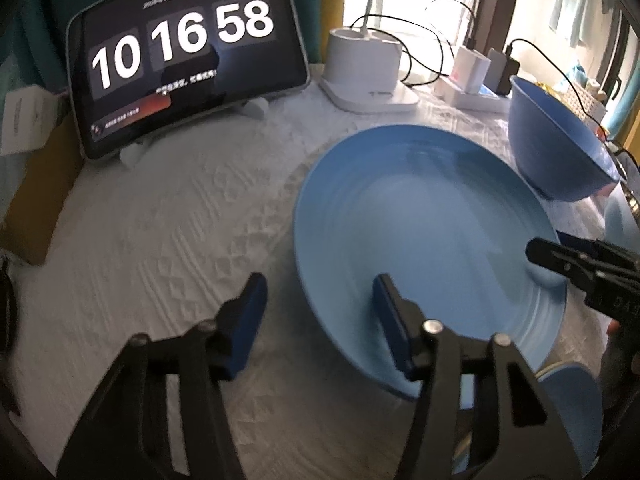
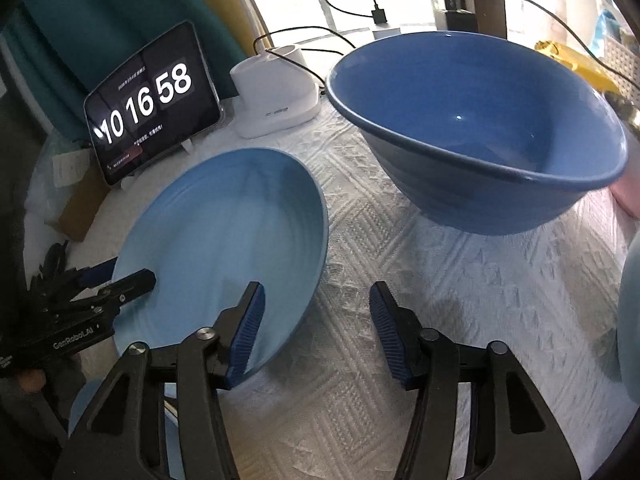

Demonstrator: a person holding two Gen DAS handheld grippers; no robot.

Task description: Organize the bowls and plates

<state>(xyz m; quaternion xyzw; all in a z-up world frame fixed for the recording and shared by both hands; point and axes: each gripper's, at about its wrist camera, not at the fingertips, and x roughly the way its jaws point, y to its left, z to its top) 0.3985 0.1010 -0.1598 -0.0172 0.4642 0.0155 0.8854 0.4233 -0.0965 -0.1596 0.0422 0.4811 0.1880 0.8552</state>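
A large light blue plate [image 1: 424,232] lies on the white tablecloth; it also shows in the right wrist view [image 2: 228,232]. My left gripper [image 1: 320,312] is open, its jaws straddling the plate's near left rim. My right gripper [image 2: 316,320] is open, straddling the plate's near right rim; its fingers [image 1: 560,262] reach over the plate's right edge in the left wrist view. A dark blue bowl [image 2: 480,128] stands behind the plate to the right, and also shows in the left wrist view [image 1: 556,144]. A smaller light blue dish [image 1: 572,408] sits at the near edge under the plate's rim.
A tablet [image 1: 188,64] showing a clock leans at the back left. A white charger base [image 1: 364,68] with cables stands at the back. Another pale blue dish [image 2: 630,320] is at the far right edge. A cardboard box [image 1: 36,200] lies left.
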